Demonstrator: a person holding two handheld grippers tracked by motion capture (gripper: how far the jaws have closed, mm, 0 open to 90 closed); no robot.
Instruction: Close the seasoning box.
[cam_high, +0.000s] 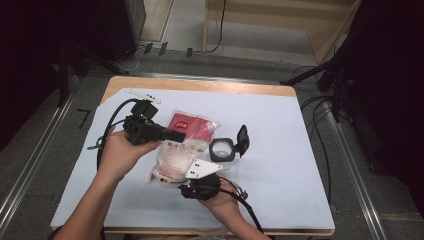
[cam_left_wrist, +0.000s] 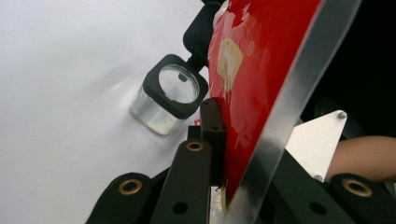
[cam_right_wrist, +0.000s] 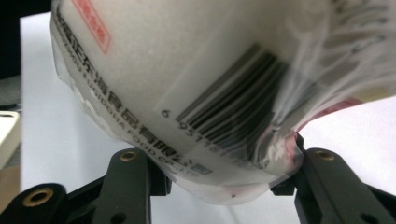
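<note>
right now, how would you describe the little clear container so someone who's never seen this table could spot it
Start at the white sheet covering the table and find the red and white pouch that both grippers hold near its middle. Just to the right of the pouch stands the jar, small, square and clear. It alone has a black rim, with its black lid hinged open to the right.

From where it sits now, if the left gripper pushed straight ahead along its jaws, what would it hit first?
Probably the clear jar with the open black lid. The left gripper is shut on the red top edge of the pouch, and the jar stands just beyond its jaws, though depth is uncertain.
</note>
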